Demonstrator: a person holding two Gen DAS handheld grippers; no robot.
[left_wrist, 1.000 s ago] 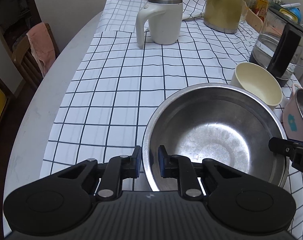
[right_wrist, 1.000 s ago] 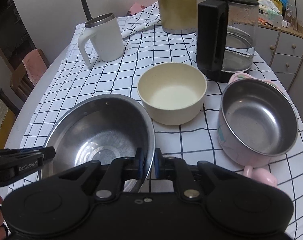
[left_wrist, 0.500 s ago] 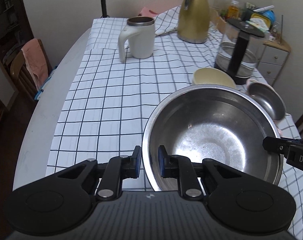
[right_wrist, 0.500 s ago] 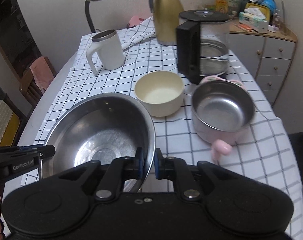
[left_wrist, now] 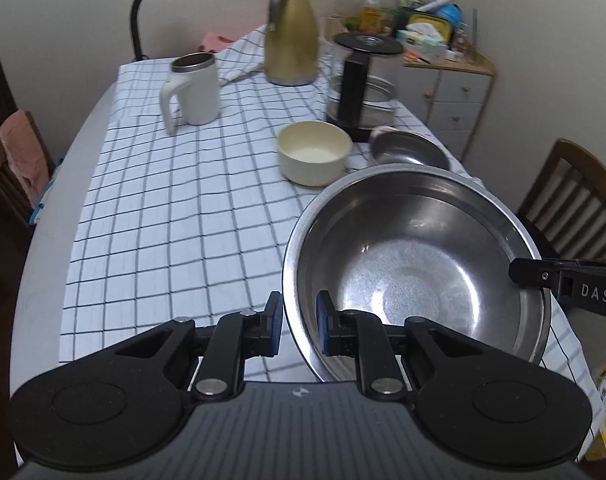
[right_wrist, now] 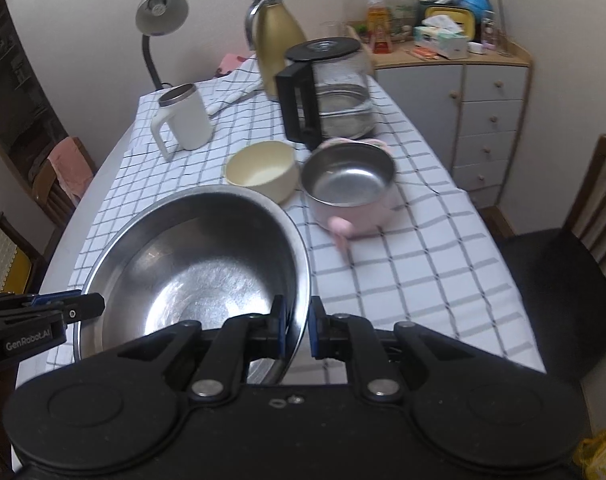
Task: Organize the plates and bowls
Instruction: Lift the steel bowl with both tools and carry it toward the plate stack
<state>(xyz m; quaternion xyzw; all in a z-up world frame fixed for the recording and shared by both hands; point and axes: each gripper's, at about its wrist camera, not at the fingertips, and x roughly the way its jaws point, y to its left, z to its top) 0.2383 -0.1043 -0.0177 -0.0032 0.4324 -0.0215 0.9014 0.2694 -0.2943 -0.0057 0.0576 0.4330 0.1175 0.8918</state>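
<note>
The large steel bowl point(left_wrist: 415, 264) has risen off the checked tablecloth point(left_wrist: 175, 208) over the past second, the table now sitting lower and farther off in both wrist views. The left gripper point(left_wrist: 297, 322) is clamped on the bowl's near rim, one pad outside and one inside the wall; the right gripper point(right_wrist: 295, 328) pinches the opposite rim the same way. The one bowl hangs between the two tools, above the near right part of the table.

Beyond it, two smaller vessels remain on the cloth: one cream bowl point(right_wrist: 261, 170) and, just beside it, one pink-sided steel pot point(right_wrist: 349, 186) with its handle pointing toward the camera. Farther back stand one white mug point(left_wrist: 193, 94), one glass carafe point(right_wrist: 327, 92) with a black handle, one gold thermal jug point(left_wrist: 291, 30) and one desk lamp point(right_wrist: 159, 20). A drawer cabinet point(right_wrist: 491, 120) lines the wall, with two wooden chairs visible, one at each side of the table.
</note>
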